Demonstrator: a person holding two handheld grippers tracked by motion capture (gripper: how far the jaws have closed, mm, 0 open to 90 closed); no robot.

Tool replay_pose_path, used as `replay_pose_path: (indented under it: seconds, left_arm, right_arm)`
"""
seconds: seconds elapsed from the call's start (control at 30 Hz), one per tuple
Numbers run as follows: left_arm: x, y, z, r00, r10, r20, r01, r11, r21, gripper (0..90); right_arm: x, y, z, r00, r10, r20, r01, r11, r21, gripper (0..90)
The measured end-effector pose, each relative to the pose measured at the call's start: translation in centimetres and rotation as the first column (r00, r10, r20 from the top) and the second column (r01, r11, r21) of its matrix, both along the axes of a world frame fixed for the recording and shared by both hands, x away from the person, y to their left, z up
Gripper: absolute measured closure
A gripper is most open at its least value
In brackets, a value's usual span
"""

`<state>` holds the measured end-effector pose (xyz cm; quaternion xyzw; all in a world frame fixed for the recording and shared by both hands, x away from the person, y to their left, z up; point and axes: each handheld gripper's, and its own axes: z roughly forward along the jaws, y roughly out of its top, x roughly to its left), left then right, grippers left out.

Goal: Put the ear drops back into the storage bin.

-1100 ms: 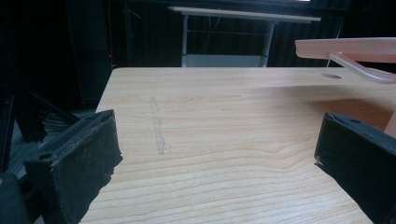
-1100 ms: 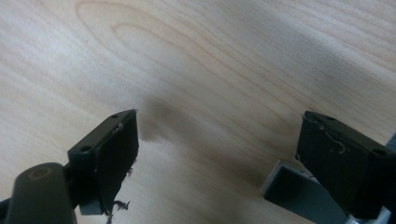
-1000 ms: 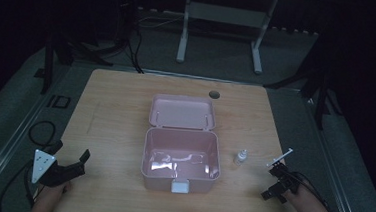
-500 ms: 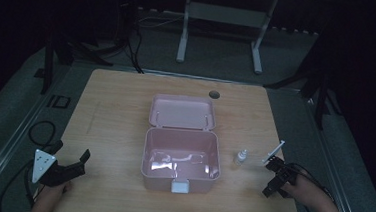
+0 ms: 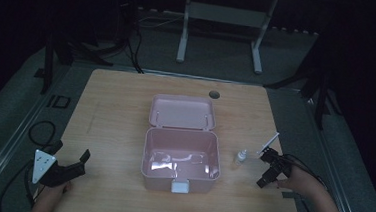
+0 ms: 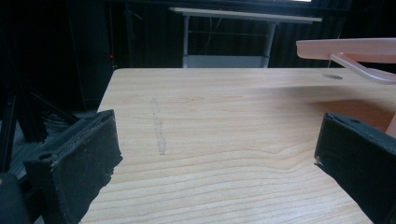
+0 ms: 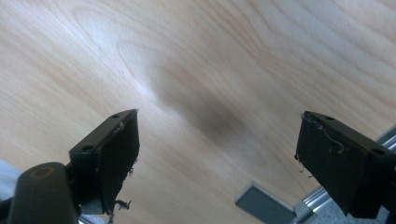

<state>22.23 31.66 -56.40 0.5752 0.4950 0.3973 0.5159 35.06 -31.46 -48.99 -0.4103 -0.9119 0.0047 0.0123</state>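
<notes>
- Over the last second our right gripper [image 5: 268, 167] has crept inward across the bench [image 5: 115, 111], away from the right edge and toward the small bottle [image 5: 241, 157].
- That bottle stands upright on the bench just beside the right wall of the open pink box [image 5: 160, 182]. It has not shifted, and the gripper is now near it but not touching it.
- In the right gripper view the right gripper [image 7: 215, 154] has its fingers [image 7: 116, 154] spread wide with nothing between them. They frame bare wood grain and a soft shadow, with the bench edge at the lower right.
- We read this as an approach in progress: the hand is closing the gap but is tilted down at the bench, so the bottle is not yet lined up between the fingers.
- Our left gripper [image 5: 71, 150] rests where it was, near the front left corner of the bench and well apart from the box. Seen from its own camera, the left gripper [image 6: 215, 149] also has its fingers released and empty, and the raised lid [image 6: 345, 46] juts in at the upper right.
- The box has stayed put, with the lid folded back and something pale lying on its floor that we cannot make out.
- Next we would need to turn the right hand toward the bottle before closing. A careless nudge could topple it, since it looks light and narrow.
</notes>
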Motion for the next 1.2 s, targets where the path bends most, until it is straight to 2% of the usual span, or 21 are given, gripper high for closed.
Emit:
replay_pose_path:
  seconds: [0.07, 0.43, 0.5, 0.7, 1.1, 1.2]
  left_arm:
    - [0.0, 0.0, 0.0, 1.0000, 0.002, 0.001, -0.002, 1.0000, 0.001, 0.4]
    - [0.0, 0.0, 0.0, 1.0000, 0.003, -0.001, -0.003, 1.0000, -0.001, 0.4]
    - [0.0, 0.0, 0.0, 1.0000, 0.002, 0.001, -0.002, 1.0000, 0.000, 0.4]
    - [0.0, 0.0, 0.0, 1.0000, -0.001, 0.001, 0.001, 1.0000, 0.001, 0.4]
    - [0.0, 0.0, 0.0, 1.0000, -0.001, 0.000, 0.001, 1.0000, -0.001, 0.4]
    - [0.0, 0.0, 0.0, 1.0000, -0.002, 0.001, 0.002, 1.0000, 0.000, 0.4]
  right_arm:
    - [0.3, 0.5, -0.2, 1.0000, 0.008, -0.005, -0.008, 1.000, 0.000, 13.4]
    - [2.6, 2.6, 0.0, 0.9994, -0.033, -0.006, 0.033, 0.999, 0.027, 16.1]
    - [3.4, 3.2, 0.0, 0.9992, -0.036, -0.018, 0.037, 0.999, 0.032, 17.6]
    - [4.3, 4.3, -0.2, 0.9987, -0.040, -0.033, 0.041, 0.999, 0.036, 19.0]
    - [5.8, 6.8, -0.8, 0.9993, -0.004, -0.038, 0.004, 1.000, -0.010, 23.5]
    - [6.2, 7.5, -1.0, 0.9991, 0.007, -0.042, -0.008, 1.000, -0.020, 29.3]
